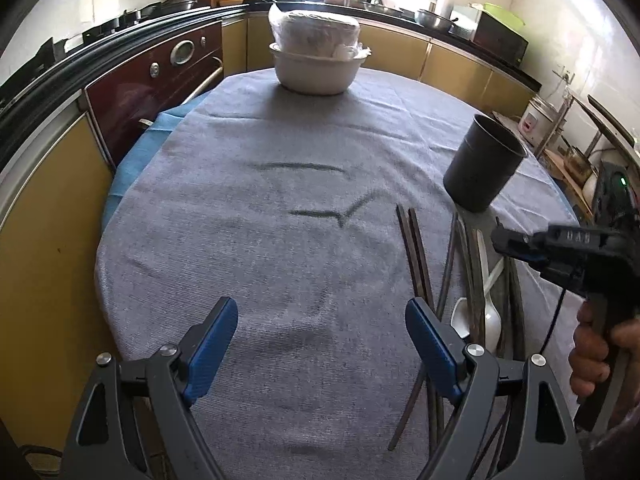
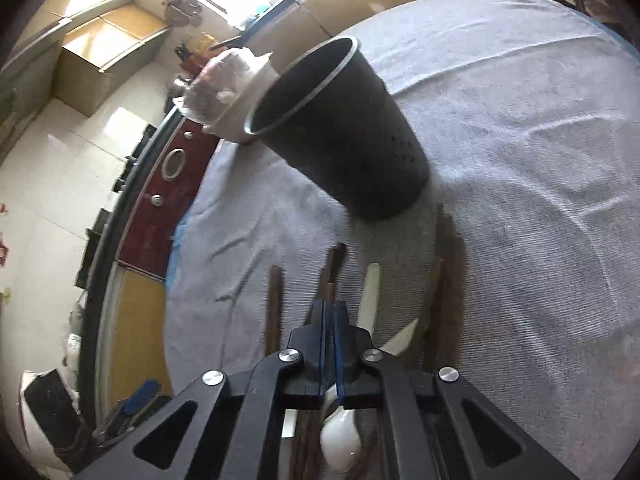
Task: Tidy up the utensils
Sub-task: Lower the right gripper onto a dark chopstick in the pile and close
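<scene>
Loose heap of slim dark wooden chopsticks (image 1: 418,258), exact count unclear where they overlap, and two glossy white ceramic spoons (image 1: 491,312), near right on desk (image 1: 280,208) under ribbed grey cloth, just before one black tapered cylinder holder (image 1: 482,164). Right tongs (image 2: 330,306) pinched nearly shut on a thin chopstick (image 2: 334,268); left tongs (image 1: 320,320) wide, empty, blue-padded. Beyond, one white bowl (image 1: 316,72) with plastic-wrapped bundle (image 1: 314,34) atop.
</scene>
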Demonstrator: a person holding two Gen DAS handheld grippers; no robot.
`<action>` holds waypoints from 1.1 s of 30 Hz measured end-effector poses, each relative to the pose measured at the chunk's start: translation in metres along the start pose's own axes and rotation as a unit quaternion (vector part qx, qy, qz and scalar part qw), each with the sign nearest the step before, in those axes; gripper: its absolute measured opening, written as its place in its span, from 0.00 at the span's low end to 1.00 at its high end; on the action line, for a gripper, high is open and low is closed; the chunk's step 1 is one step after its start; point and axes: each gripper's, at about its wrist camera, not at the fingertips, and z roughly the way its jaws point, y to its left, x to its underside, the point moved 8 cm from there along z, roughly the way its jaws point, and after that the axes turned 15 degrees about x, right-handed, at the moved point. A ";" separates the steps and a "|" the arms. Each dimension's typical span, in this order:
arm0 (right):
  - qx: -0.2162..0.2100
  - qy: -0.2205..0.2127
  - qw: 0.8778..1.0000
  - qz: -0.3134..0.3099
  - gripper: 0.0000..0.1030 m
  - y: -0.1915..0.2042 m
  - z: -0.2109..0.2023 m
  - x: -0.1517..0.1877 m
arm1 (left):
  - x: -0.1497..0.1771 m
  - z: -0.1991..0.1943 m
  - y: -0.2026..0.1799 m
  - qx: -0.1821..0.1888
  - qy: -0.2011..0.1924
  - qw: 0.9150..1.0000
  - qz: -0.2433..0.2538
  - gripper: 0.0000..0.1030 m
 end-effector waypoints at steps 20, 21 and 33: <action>0.110 0.021 0.993 0.030 0.26 -0.058 0.006 -0.044 | -0.013 0.054 -0.046 0.051 0.077 0.991 0.098 0.84; 0.113 0.029 0.993 0.026 0.26 -0.054 0.011 -0.042 | -0.012 0.055 -0.048 0.057 0.080 0.990 0.098 0.84; 0.115 -0.006 0.993 0.009 0.05 -0.061 -0.008 -0.029 | -0.013 0.077 -0.079 0.135 0.119 0.977 0.117 0.55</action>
